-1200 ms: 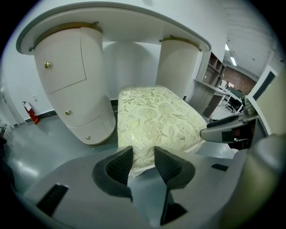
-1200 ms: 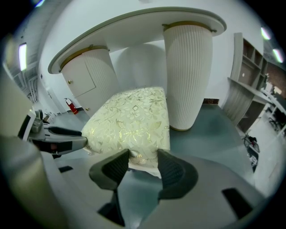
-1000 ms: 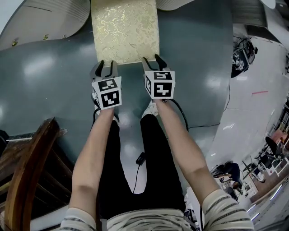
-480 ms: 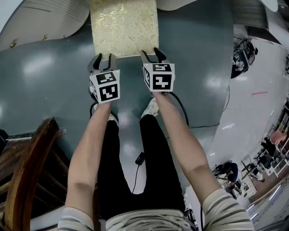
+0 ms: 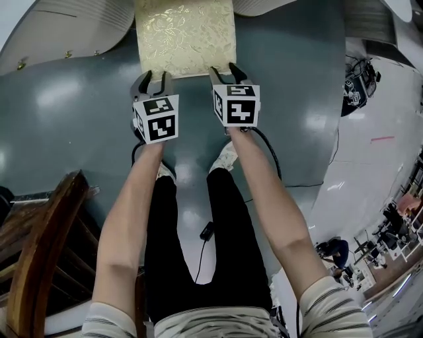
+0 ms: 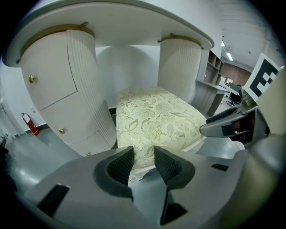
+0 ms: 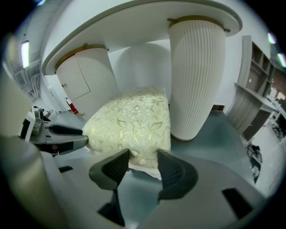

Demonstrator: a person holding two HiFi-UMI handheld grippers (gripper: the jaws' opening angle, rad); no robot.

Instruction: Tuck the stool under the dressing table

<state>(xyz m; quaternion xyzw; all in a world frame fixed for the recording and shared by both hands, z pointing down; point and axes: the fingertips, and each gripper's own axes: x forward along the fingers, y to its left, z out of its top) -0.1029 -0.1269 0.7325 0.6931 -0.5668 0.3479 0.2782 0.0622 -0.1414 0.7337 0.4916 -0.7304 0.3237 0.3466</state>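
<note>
The stool (image 5: 185, 36) has a cream cushion with a gold flower pattern, and its far part lies under the white dressing table (image 5: 79, 20). My left gripper (image 5: 153, 76) is open with its fingertips at the left of the stool's near edge. My right gripper (image 5: 224, 68) is open at the right of that edge. In the left gripper view the cushion (image 6: 152, 116) fills the gap ahead of the jaws (image 6: 144, 159), between two ribbed white pedestals (image 6: 67, 89). The right gripper view shows the cushion's corner (image 7: 134, 118) just past its jaws (image 7: 143, 163), beside a pedestal (image 7: 194, 76).
A dark wooden chair (image 5: 39, 257) stands at my lower left. A black cable (image 5: 271, 165) runs over the grey floor behind my right arm. Black equipment (image 5: 353, 89) sits on the white floor at the right, with people farther off at the lower right.
The stool has slid away from me, further under the dressing table. Both grippers moved forward with its near edge.
</note>
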